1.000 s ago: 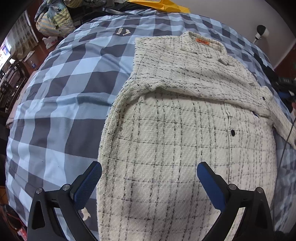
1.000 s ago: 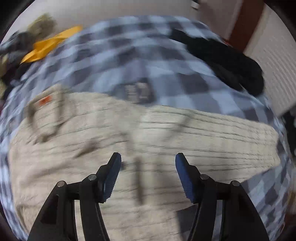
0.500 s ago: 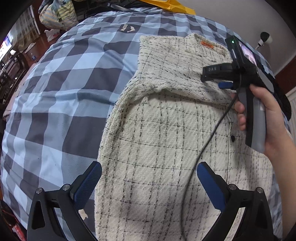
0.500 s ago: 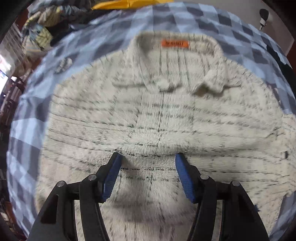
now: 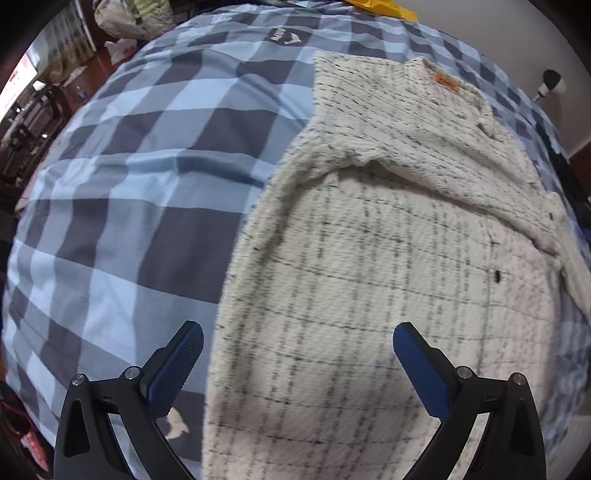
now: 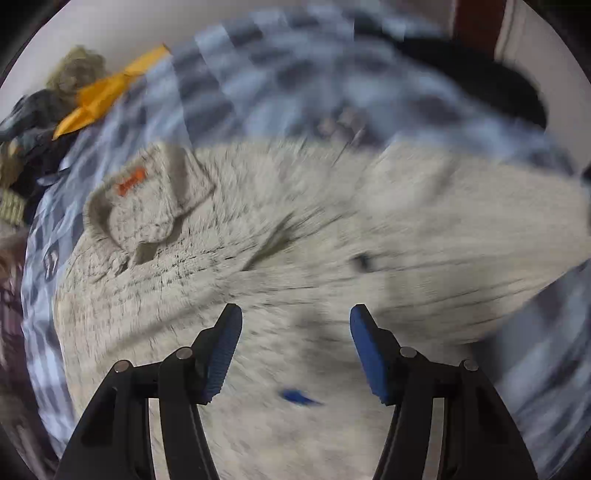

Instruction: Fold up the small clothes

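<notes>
A cream checked jacket (image 5: 369,258) with an orange collar label (image 5: 446,82) lies flat on the blue checked bedspread (image 5: 147,184), one sleeve folded across its chest. My left gripper (image 5: 295,354) is open and empty above the jacket's lower left edge. The right wrist view is blurred by motion: the jacket (image 6: 314,240) fills it, collar and orange label (image 6: 131,181) at the left. My right gripper (image 6: 295,347) is open and empty above the jacket's middle.
A yellow item (image 6: 99,99) and piled clothes (image 6: 33,122) lie at the bed's far left end. A dark garment (image 6: 480,81) lies at the far right. A bag (image 5: 133,18) and clutter sit beyond the bed's left edge.
The right gripper and hand have left the left wrist view. The right gripper has swung from facing the collar to the jacket's right side. The left gripper has shifted slightly.
</notes>
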A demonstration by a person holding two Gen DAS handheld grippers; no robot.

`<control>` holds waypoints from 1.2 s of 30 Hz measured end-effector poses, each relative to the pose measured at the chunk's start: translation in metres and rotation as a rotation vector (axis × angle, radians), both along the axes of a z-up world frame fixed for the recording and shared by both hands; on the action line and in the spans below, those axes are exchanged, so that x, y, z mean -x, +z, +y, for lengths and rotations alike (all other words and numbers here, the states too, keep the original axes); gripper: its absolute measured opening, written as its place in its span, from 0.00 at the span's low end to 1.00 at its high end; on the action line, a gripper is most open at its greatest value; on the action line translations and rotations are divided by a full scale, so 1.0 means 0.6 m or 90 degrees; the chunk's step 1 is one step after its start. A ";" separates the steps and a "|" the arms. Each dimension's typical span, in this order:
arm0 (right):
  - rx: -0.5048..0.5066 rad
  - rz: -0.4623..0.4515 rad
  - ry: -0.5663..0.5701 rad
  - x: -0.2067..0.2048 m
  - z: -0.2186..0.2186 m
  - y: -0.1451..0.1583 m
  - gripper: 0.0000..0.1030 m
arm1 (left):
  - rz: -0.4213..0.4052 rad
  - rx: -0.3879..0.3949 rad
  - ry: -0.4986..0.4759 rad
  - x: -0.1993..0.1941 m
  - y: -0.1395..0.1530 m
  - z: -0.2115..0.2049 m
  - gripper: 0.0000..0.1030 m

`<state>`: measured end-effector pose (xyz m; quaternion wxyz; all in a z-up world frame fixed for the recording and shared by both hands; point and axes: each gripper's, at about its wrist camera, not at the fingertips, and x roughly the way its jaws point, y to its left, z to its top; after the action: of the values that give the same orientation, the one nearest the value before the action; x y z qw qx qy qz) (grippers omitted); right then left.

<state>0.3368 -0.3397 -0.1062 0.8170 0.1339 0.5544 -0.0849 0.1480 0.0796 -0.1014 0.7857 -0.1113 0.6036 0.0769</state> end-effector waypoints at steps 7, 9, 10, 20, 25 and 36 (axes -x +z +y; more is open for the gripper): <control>-0.071 -0.002 0.010 0.220 0.052 0.065 0.66 | -0.062 -0.033 -0.029 -0.004 0.043 -0.014 1.00; -0.181 -0.090 0.005 0.288 0.042 0.062 0.93 | -0.070 -0.034 -0.038 -0.022 0.051 -0.018 1.00; -0.192 -0.121 0.000 0.293 0.050 0.056 0.98 | -0.072 -0.038 -0.039 -0.043 0.055 -0.021 1.00; -0.077 -0.079 0.009 0.194 0.058 -0.020 0.97 | -0.033 -0.099 -0.001 -0.251 -0.053 -0.014 1.00; -0.062 -0.070 0.007 0.214 0.064 -0.029 0.97 | -0.045 -0.053 0.018 -0.242 -0.117 0.017 1.00; -0.095 -0.071 -0.016 0.225 0.042 -0.021 0.97 | -0.136 -0.114 -0.005 -0.105 0.067 0.015 1.00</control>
<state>0.2017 -0.3145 -0.1186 0.8333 0.2059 0.5110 -0.0461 0.2112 0.0885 -0.0610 0.8528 -0.0462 0.5074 0.1150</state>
